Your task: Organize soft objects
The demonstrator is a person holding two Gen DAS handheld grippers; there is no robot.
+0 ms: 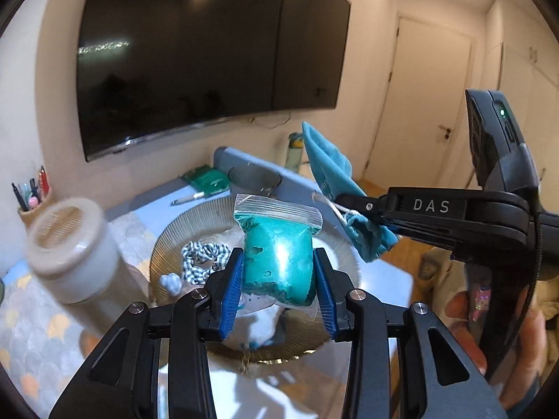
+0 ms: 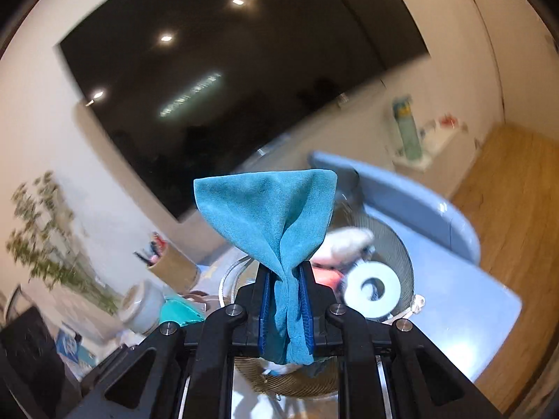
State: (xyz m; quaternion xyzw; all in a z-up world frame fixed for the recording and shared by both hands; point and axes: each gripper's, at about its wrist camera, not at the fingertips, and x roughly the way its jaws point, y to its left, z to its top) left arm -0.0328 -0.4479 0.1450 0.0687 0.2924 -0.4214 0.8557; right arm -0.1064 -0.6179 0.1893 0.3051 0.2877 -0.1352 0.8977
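My left gripper (image 1: 277, 269) is shut on a clear zip bag of teal putty (image 1: 277, 256), held in the air above a round ribbed basket (image 1: 167, 244). Inside the basket lie a black-and-white checked scrunchie (image 1: 199, 260) and a small pale blue soft piece (image 1: 171, 282). My right gripper (image 2: 286, 300) is shut on a blue cloth drawstring pouch (image 2: 269, 216) that fans out above the pads. In the left wrist view that right gripper (image 1: 344, 206) reaches in from the right with the blue pouch (image 1: 328, 171) standing up from it. The basket (image 2: 401, 255) lies below, holding a white tape roll (image 2: 372, 288).
A white jar with a tan lid (image 1: 66, 244) stands close at the left, and a pen cup (image 1: 33, 199) behind it. A grey-blue tray (image 1: 251, 167), a green packet (image 1: 206, 178), a pen (image 1: 188, 198) and a bottle (image 1: 295, 152) sit on the table under a wall-mounted television (image 1: 209, 59). A person's hand (image 1: 468, 314) holds the right gripper.
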